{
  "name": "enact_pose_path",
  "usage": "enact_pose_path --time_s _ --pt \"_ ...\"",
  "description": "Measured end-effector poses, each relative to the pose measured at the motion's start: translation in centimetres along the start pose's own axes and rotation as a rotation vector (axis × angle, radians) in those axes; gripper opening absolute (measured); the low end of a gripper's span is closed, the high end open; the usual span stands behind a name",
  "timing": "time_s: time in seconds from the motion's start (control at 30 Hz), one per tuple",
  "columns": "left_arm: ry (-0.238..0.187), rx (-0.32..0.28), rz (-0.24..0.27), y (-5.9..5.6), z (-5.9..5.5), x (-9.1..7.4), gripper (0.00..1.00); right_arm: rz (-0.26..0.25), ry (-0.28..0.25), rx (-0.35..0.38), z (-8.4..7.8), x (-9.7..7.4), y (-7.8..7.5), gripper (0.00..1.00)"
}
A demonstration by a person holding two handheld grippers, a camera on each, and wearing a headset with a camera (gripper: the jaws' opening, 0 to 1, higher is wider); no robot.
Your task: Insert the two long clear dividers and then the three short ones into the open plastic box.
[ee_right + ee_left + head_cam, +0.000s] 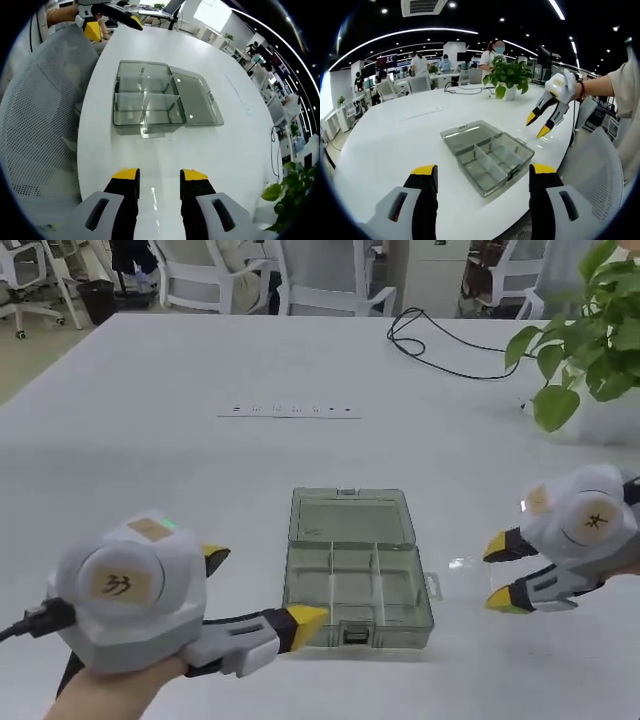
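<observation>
The open plastic box (358,612) sits on the white table (150,440), long axis crosswise to the person, its lid laid flat on the far side and clear dividers (352,575) standing inside. The left gripper (262,589), just left of the box, points at it with jaws spread wide and empty. The right gripper (497,576), to the box's right, is likewise parted and empty.

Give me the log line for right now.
left gripper: open, empty | right gripper: open, empty | clear plastic box: open, clear dividers seated inside
</observation>
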State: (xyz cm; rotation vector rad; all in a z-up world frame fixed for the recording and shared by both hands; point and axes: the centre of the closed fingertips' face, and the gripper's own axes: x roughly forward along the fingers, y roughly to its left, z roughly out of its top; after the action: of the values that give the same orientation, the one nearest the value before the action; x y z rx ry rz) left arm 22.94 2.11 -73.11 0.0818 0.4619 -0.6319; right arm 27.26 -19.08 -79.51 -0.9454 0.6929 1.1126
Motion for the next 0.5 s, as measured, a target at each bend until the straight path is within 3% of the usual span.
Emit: enact_pose_path --time_s 0.23,0.5 --pt "-0.027 -0.058 -0.05 -1.1 0.5 0.3 0.7 -0.056 -0.08 -0.021 3.0 -1.4 -0.5 0.32" --pt "-0.061 -0.112 -0.081 -1.7 1.0 0.3 0.65 -0.083 -0.18 -0.044 7.0 -2.0 0.0 0.32"
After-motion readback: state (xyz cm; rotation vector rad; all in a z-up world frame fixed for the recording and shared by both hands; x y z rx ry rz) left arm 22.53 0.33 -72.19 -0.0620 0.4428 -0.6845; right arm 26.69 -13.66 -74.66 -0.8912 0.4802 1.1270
